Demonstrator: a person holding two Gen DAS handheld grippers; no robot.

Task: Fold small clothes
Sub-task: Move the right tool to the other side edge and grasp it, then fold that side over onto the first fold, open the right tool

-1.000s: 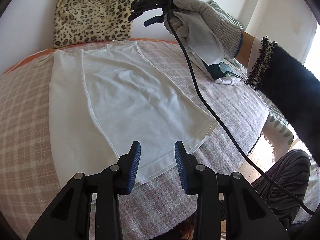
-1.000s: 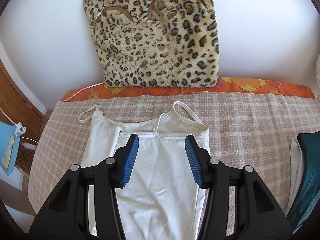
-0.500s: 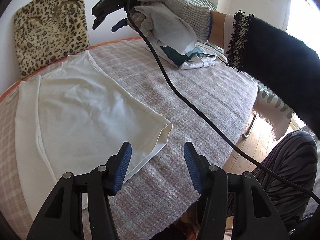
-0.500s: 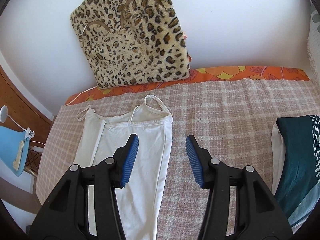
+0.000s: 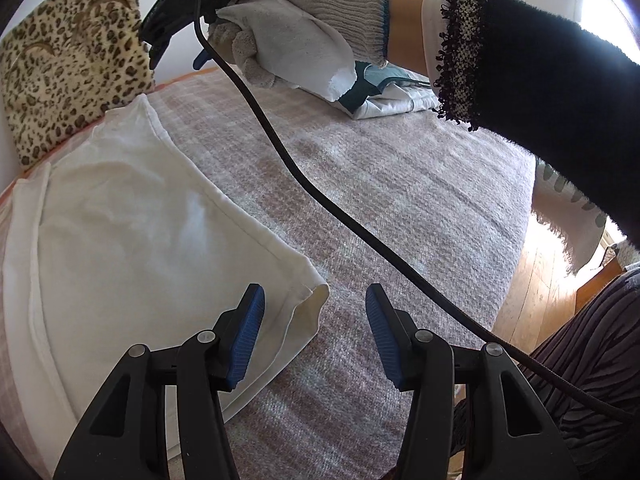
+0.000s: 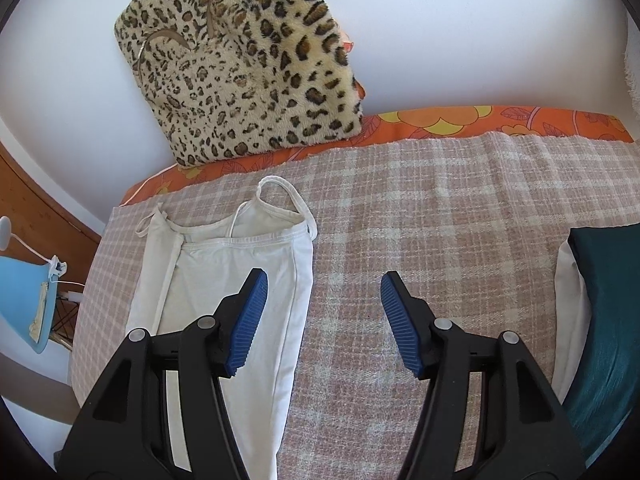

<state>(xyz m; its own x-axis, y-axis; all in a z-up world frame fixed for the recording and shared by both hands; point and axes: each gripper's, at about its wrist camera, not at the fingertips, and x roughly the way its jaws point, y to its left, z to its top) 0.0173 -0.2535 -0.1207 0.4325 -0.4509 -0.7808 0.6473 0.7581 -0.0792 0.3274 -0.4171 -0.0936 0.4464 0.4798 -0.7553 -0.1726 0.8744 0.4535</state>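
One white camisole (image 6: 224,280) lies flat on the left part of a checked bed cover (image 6: 440,216), straps toward the far wall. The left claw (image 5: 314,336) hovers at its near hem corner, closing on nothing. The right claw (image 6: 324,320) is opening, empty, beside the camisole's right edge. One leopard-print bag (image 6: 240,64) leans against the wall. One folded pile (image 6: 600,320) sits at right.

The camisole (image 6: 224,280) lies flat on the blanket (image 6: 440,220), its straps toward the wall. Behind the camisole, a bag (image 6: 244,64) leans on the wall. Well right of the camisole sits a stack of clothes (image 6: 600,320).
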